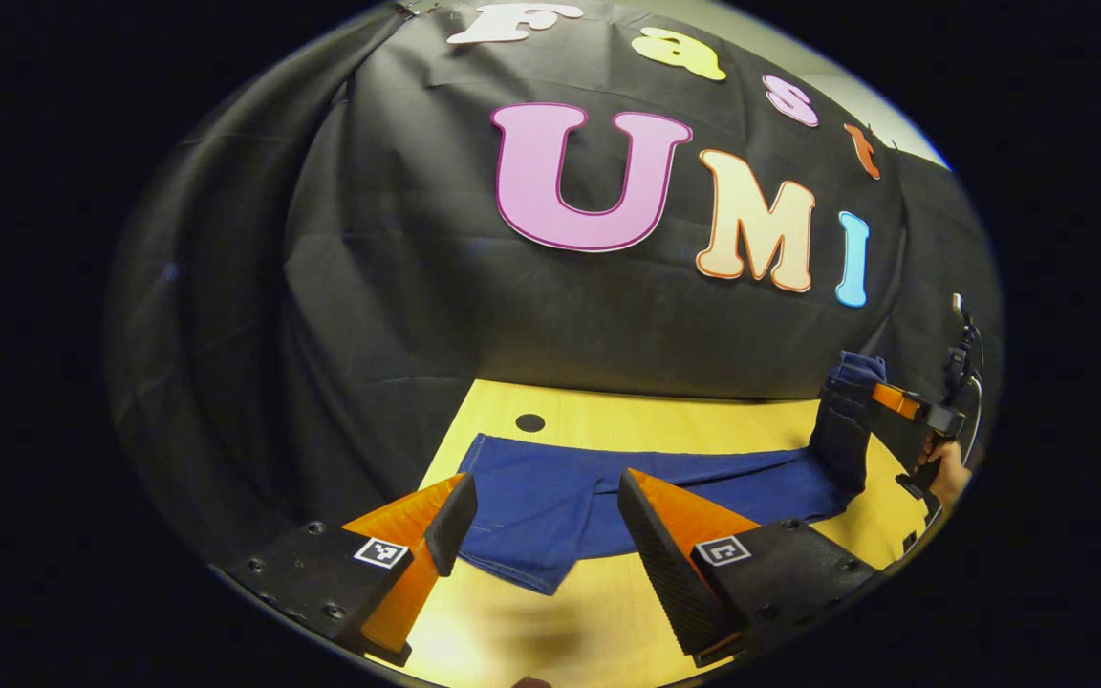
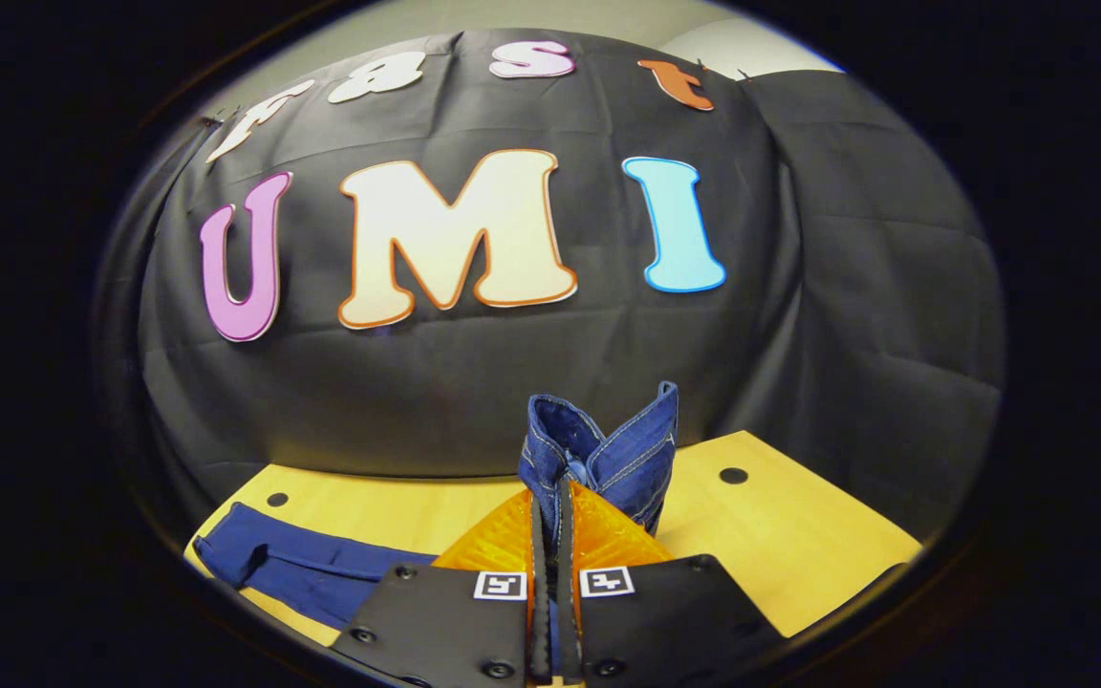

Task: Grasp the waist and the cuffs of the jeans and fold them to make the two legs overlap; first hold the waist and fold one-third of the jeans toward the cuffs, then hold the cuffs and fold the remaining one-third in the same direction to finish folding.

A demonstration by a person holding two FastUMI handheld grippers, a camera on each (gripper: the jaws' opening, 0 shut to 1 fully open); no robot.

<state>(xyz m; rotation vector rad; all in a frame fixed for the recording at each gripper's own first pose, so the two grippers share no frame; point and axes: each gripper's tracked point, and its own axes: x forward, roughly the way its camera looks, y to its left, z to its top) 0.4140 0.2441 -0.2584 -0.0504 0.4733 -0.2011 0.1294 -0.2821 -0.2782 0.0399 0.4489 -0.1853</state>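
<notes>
Jeans [image 2: 608, 449] hem bunched, right gripper [image 2: 550, 545]-pinched

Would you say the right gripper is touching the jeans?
Touching. In the right gripper view, the right gripper has both fingers closed on a bunched end of the jeans, lifted above the table.

Left gripper view: far-off right gripper [image 1: 880, 397] sat at the rim, too small to read its grip; holding hand [image 1: 947, 473] was cut by the edge. Bench [image 1: 608, 612] near edge was blurred. Right gripper view: jeans [image 2: 608, 459] fabric between the fingers [image 2: 540, 573] was hidden lower down; the leg at left ran behind the gripper body.
</notes>
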